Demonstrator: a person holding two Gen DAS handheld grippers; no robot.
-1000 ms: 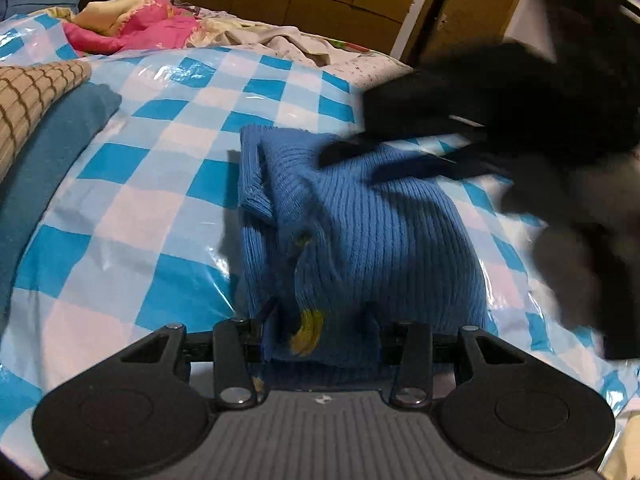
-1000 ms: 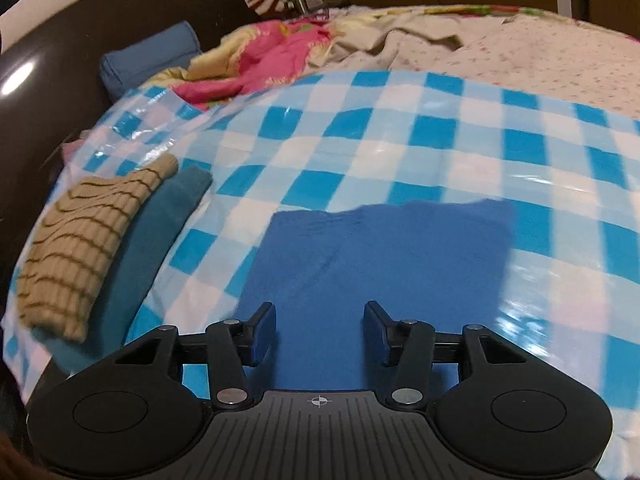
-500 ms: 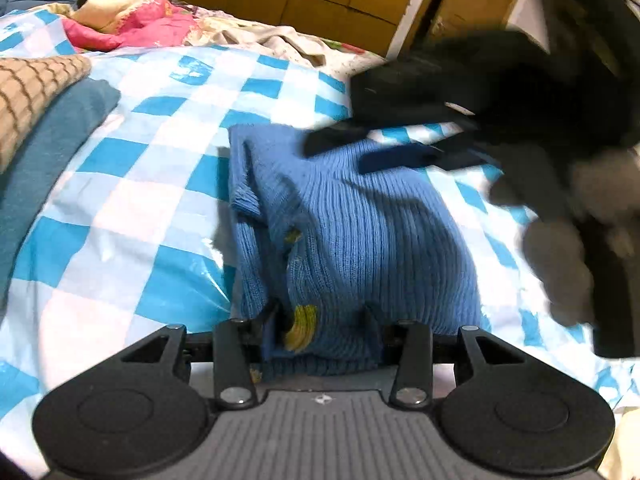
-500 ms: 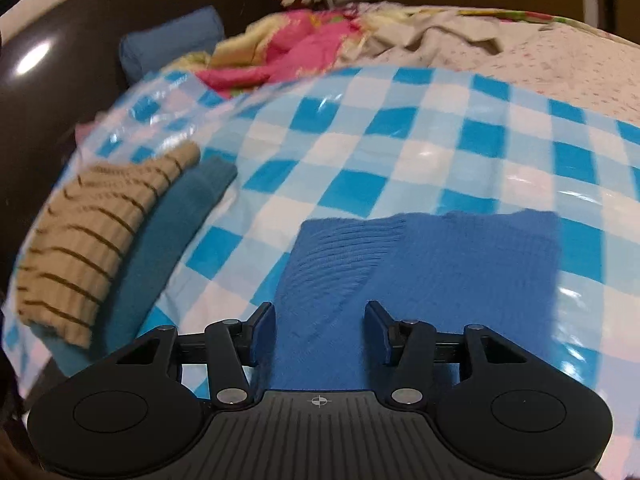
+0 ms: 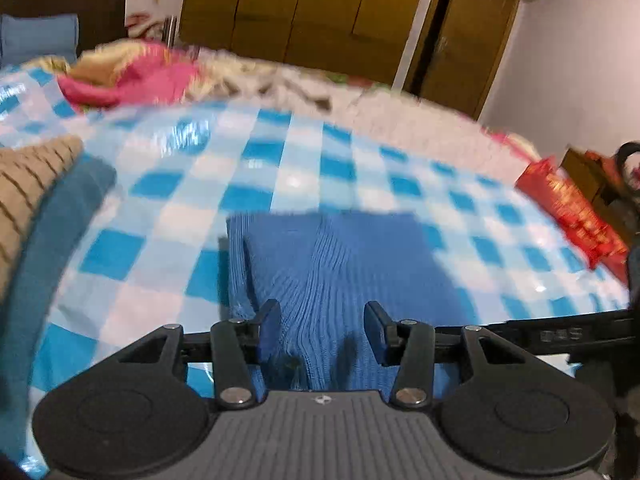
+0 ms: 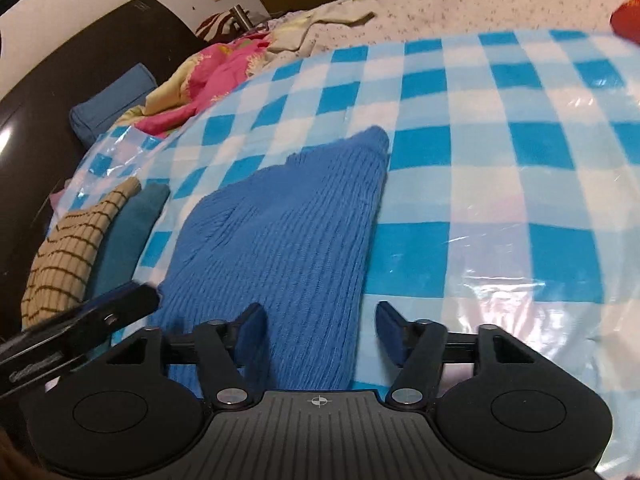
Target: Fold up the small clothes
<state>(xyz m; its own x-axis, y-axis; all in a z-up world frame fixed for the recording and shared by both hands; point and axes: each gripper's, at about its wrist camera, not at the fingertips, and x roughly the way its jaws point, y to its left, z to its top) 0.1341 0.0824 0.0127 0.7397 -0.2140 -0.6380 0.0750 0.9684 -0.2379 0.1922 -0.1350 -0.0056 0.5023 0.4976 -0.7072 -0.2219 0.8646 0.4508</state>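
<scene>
A small blue ribbed knit sweater (image 5: 340, 264) lies folded on the blue-and-white checked plastic sheet (image 5: 180, 216). It also shows in the right wrist view (image 6: 280, 240). My left gripper (image 5: 322, 316) is open at the sweater's near edge, jaws apart with knit between them. My right gripper (image 6: 320, 322) is open at the near right edge, its left finger over the knit, its right finger over the sheet (image 6: 500, 184). The left gripper's body (image 6: 80, 320) shows at the right view's lower left.
A striped beige garment (image 6: 68, 256) lies on a folded teal one (image 6: 132, 228) at the left. A crumpled pink and cream pile (image 5: 136, 76) lies at the back. A red packet (image 5: 572, 216) sits at the right edge. Wooden wardrobes (image 5: 320, 12) stand behind.
The left gripper has drawn back and tilted up, so the yellow patch is out of sight. The right gripper has swung from the sweater's far side to beside the left one. Both stay open.
</scene>
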